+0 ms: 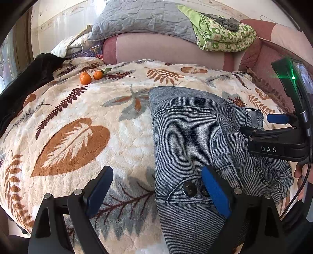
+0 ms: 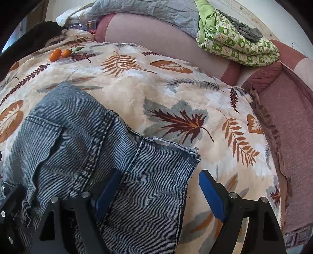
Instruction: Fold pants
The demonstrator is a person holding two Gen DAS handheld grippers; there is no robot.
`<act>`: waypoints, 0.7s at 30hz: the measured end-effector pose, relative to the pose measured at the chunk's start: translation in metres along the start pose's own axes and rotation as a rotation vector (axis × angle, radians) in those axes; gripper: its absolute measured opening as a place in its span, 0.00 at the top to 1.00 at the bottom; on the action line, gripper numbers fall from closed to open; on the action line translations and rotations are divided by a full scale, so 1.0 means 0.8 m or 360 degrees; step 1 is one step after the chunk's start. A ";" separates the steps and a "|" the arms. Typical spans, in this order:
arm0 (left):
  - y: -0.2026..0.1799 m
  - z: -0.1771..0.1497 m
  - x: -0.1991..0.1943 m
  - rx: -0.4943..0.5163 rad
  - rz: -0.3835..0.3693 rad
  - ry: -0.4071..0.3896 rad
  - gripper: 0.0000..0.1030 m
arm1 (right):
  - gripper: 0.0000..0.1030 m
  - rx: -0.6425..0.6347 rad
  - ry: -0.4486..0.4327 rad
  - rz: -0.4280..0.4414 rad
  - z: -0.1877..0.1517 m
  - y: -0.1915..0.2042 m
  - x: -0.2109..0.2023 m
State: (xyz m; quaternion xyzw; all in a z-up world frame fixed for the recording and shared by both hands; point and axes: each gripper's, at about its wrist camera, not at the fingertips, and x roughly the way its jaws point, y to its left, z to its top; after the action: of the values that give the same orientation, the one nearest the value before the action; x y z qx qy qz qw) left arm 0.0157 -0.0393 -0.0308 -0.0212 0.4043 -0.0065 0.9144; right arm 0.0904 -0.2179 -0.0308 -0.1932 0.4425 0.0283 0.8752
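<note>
One big fluffy blanket [image 1: 82,121] with brown and grey leaves is covering the bed. One pair of blue denim pants [image 1: 187,132] is lying folded on it, near the blanket's near edge, with one hemmed leg end [image 2: 168,148] sticking out toward the blanket's right edge. One grey quilt [image 1: 140,17] and one green patterned cloth [image 1: 225,37] are sitting on a pink cushion [image 1: 166,50] past the blanket's far edge. One dark cloth [image 1: 23,82] is lying over the blanket's far left corner. Two grippers are hovering over the pants. The left gripper [image 1: 156,193] is standing wide, one blue pad over the blanket and one over the pants. The right gripper [image 2: 160,195] is standing wide too, holding nothing, and the letters "DAS" are showing on its side. Two small oranges [image 1: 91,77] are sitting near the blanket's far left corner. Two dark buttons [image 1: 193,189] are showing on the pants.
</note>
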 end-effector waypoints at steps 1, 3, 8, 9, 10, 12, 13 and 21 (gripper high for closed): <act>0.000 0.000 0.000 0.0001 0.0001 -0.0001 0.10 | 0.18 -0.0001 0.0000 -0.0001 0.000 0.000 0.000; 0.001 0.002 0.000 0.0000 0.0002 -0.0001 0.10 | 0.18 -0.0001 0.0000 -0.0002 0.000 0.000 0.000; 0.000 0.001 0.000 0.0002 0.0003 -0.0002 0.10 | 0.18 0.0000 -0.0002 -0.0002 0.000 0.000 0.000; 0.000 0.001 0.000 0.0001 0.0002 -0.0002 0.10 | 0.18 0.0001 -0.0001 -0.0003 0.000 0.000 0.000; 0.000 0.001 -0.001 0.0000 0.0002 -0.0001 0.10 | 0.18 0.0000 0.0000 -0.0001 -0.001 0.000 0.000; 0.000 0.001 -0.001 0.0001 0.0003 -0.0002 0.10 | 0.18 0.0000 -0.0002 -0.0001 -0.001 0.000 0.000; 0.000 0.001 0.000 0.0001 0.0003 -0.0002 0.10 | 0.18 0.0000 -0.0002 -0.0001 -0.001 0.000 0.000; 0.013 0.006 -0.010 -0.0113 -0.0120 0.0001 0.11 | 0.17 -0.0015 0.0023 0.0020 0.001 -0.001 0.000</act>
State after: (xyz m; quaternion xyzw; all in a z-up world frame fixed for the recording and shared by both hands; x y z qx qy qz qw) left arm 0.0140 -0.0285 -0.0219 -0.0690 0.4035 -0.0267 0.9120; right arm 0.0912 -0.2186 -0.0304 -0.1949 0.4498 0.0345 0.8709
